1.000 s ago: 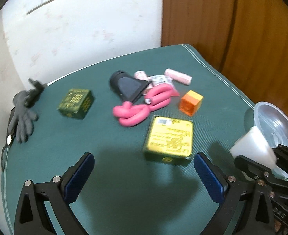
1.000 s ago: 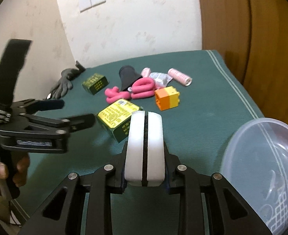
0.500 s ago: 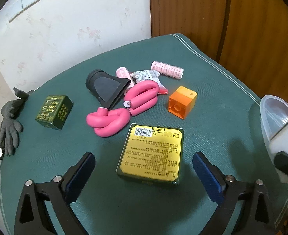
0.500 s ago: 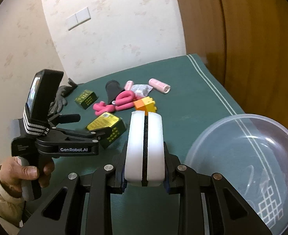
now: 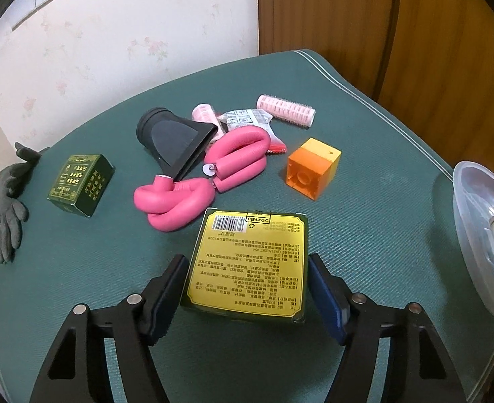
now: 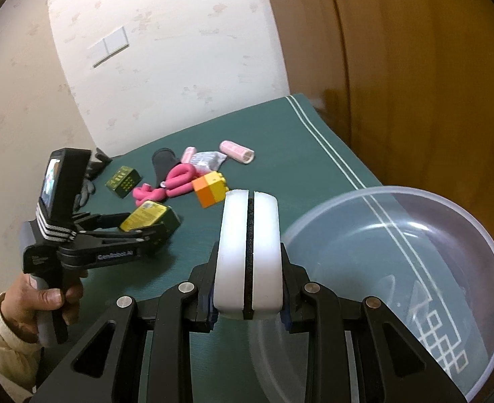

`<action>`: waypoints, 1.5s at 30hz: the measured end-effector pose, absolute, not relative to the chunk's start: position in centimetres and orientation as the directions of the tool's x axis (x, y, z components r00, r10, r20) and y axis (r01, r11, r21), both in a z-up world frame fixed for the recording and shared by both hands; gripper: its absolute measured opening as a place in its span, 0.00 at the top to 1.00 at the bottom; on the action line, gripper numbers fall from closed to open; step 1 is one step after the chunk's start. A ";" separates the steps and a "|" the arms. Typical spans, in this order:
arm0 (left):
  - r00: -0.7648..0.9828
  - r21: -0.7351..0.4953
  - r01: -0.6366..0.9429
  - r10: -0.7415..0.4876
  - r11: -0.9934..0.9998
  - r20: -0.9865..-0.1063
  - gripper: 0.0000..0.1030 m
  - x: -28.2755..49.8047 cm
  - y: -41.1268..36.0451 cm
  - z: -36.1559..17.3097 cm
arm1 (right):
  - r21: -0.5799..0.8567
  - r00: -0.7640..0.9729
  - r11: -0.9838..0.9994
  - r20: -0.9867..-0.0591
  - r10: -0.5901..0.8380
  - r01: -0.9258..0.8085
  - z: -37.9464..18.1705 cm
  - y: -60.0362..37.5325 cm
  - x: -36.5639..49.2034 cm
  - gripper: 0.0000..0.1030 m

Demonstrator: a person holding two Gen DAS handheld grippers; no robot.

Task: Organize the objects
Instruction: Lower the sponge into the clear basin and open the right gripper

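1. A desk [image 5: 381, 201] under ribbed green cloth stands against floral wallpaper and wood panelling.
2. A flat yellow-labelled box [image 5: 247, 262], glossy and printed, lies on the cloth; a pink foam roller [image 5: 196, 194] coils just beyond it.
3. The left gripper [image 5: 247, 288] has jaws spread either side of the box, contact unclear.
4. The right gripper [image 6: 248, 309] jaws pinch a white rounded block [image 6: 248, 252] beside a clear plastic bowl [image 6: 415, 208].

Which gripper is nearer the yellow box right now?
Left. The left gripper straddles the yellow box, a finger on each side, jaws open. The right gripper, shut on a white object, sits off by the clear bowl.
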State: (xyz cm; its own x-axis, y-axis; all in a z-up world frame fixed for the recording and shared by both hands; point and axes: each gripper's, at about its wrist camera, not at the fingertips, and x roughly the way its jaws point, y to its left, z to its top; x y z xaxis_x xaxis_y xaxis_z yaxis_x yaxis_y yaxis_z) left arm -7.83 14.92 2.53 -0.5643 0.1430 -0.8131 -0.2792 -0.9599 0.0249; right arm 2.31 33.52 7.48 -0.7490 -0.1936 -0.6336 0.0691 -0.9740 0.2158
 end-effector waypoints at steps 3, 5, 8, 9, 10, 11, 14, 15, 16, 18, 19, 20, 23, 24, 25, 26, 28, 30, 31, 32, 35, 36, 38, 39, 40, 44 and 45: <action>-0.577 0.019 -0.273 0.147 -0.962 -0.804 0.29 -7.7 15.0 3.0 | 0.217 -0.752 -0.975 -0.636 -0.173 0.041 7.4 34.5 2.7 0.72; -0.588 0.015 -0.273 0.155 -0.962 -0.794 0.29 -7.5 15.2 3.6 | 0.214 -0.758 -0.977 -0.634 -0.153 0.018 7.3 35.3 3.0 0.72; -0.600 0.008 -0.284 0.171 -0.959 -0.782 0.29 -7.0 15.8 4.4 | 0.209 -0.766 -0.978 -0.631 -0.120 -0.019 7.5 36.5 3.5 0.72; -0.603 0.008 -0.289 0.175 -0.957 -0.779 0.29 -6.9 16.0 4.6 | 0.207 -0.768 -0.978 -0.630 -0.110 -0.030 7.5 36.9 3.5 0.72; -0.606 0.010 -0.296 0.180 -0.955 -0.775 0.29 -6.7 16.3 4.9 | 0.205 -0.771 -0.978 -0.629 -0.097 -0.044 7.6 37.4 3.7 0.72; -0.609 0.010 -0.306 0.188 -0.952 -0.770 0.29 -6.5 16.7 5.2 | 0.203 -0.773 -0.977 -0.629 -0.085 -0.058 7.6 37.9 3.8 0.72; -0.617 0.008 -0.334 0.212 -0.943 -0.758 0.30 -5.9 17.9 6.1 | 0.199 -0.780 -0.975 -0.623 -0.052 -0.094 7.8 39.4 4.1 0.72; -0.620 0.010 -0.342 0.218 -0.940 -0.754 0.30 -5.8 18.3 6.3 | 0.199 -0.782 -0.975 -0.621 -0.044 -0.103 7.8 39.7 4.2 0.72; -0.625 0.015 -0.354 0.225 -0.935 -0.747 0.30 -5.6 18.7 6.7 | 0.199 -0.784 -0.974 -0.620 -0.036 -0.112 7.9 40.1 4.3 0.72; -0.630 0.020 -0.366 0.232 -0.930 -0.741 0.34 -5.4 19.3 7.0 | 0.205 -0.786 -0.970 -0.618 -0.026 -0.129 7.9 41.0 4.5 0.72; -0.629 0.019 -0.372 0.237 -0.928 -0.740 0.37 -5.2 19.5 7.2 | 0.207 -0.787 -0.969 -0.617 -0.023 -0.135 7.9 41.3 4.6 0.72; -0.627 0.015 -0.373 0.240 -0.928 -0.741 0.39 -5.2 19.6 7.2 | 0.209 -0.788 -0.968 -0.615 -0.019 -0.140 7.9 41.6 4.7 0.72; -0.627 0.018 -0.378 0.241 -0.926 -0.741 0.40 -5.1 20.0 7.4 | 0.211 -0.793 -0.965 -0.609 -0.006 -0.155 7.9 42.5 5.1 0.72; -0.627 0.024 -0.377 0.236 -0.926 -0.742 0.40 -5.1 20.0 7.4 | 0.215 -0.794 -0.964 -0.608 -0.004 -0.159 7.9 42.7 5.1 0.72; -0.627 0.026 -0.375 0.233 -0.927 -0.743 0.39 -5.0 19.9 7.4 | 0.218 -0.794 -0.962 -0.608 -0.002 -0.164 8.0 43.1 5.3 0.72; -0.627 0.025 -0.369 0.228 -0.929 -0.745 0.38 -4.9 19.7 7.3 | 0.224 -0.793 -0.959 -0.609 0.001 -0.173 8.0 43.5 5.3 0.72; -0.625 0.021 -0.354 0.220 -0.935 -0.749 0.23 -4.9 19.2 6.9 | 0.236 -0.797 -0.952 -0.604 0.014 -0.196 8.1 44.1 5.4 0.71; -0.621 0.019 -0.343 0.212 -0.939 -0.755 0.18 -4.9 18.7 6.4 | 0.252 -0.795 -0.944 -0.606 0.018 -0.214 8.0 44.8 5.4 0.71; -0.616 0.020 -0.339 0.206 -0.940 -0.761 0.18 -5.0 18.5 6.1 | 0.257 -0.794 -0.940 -0.608 0.023 -0.224 7.9 45.1 5.4 0.71; -0.609 0.021 -0.335 0.200 -0.942 -0.767 0.18 -5.1 18.3 5.8 | 0.258 -0.791 -0.938 -0.611 0.030 -0.234 7.8 45.3 5.4 0.71; -0.599 0.024 -0.334 0.193 -0.942 -0.777 0.18 -5.3 18.1 5.2 | 0.260 -0.787 -0.932 -0.616 0.040 -0.251 7.6 45.6 5.3 0.70; -0.598 0.028 -0.335 0.189 -0.942 -0.779 0.18 -5.3 18.1 5.0 | 0.260 -0.787 -0.932 -0.616 0.042 -0.253 7.6 45.6 5.3 0.70; -0.592 0.035 -0.336 0.182 -0.941 -0.785 0.17 -5.3 18.1 4.6 | 0.254 -0.789 -0.933 -0.613 0.047 -0.253 7.6 45.6 5.4 0.67; -0.589 0.036 -0.335 0.180 -0.942 -0.788 0.17 -5.4 18.1 4.5 | 0.253 -0.789 -0.934 -0.612 0.049 -0.254 7.6 45.6 5.4 0.61; -0.583 0.036 -0.335 0.177 -0.941 -0.793 0.17 -5.4 18.1 4.2 | 0.253 -0.792 -0.933 -0.608 0.051 -0.254 7.7 45.6 5.4 0.50; -0.573 0.040 -0.330 0.166 -0.943 -0.803 0.17 -5.8 17.9 3.4 | 0.246 -0.809 -0.930 -0.582 0.084 -0.273 8.2 45.7 5.9 0.40; -0.570 0.040 -0.328 0.164 -0.944 -0.805 0.17 -5.9 17.9 3.3 | 0.245 -0.810 -0.930 -0.580 0.087 -0.275 8.3 45.8 5.9 0.40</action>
State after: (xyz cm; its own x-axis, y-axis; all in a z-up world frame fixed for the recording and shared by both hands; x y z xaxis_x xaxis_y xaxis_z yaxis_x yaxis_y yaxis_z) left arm -5.87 17.88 3.28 -0.5702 0.1641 -0.8049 -0.3284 -0.9437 0.0402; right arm 5.93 45.77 8.26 -0.8098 0.0865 -0.5803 -0.2748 -0.9298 0.2448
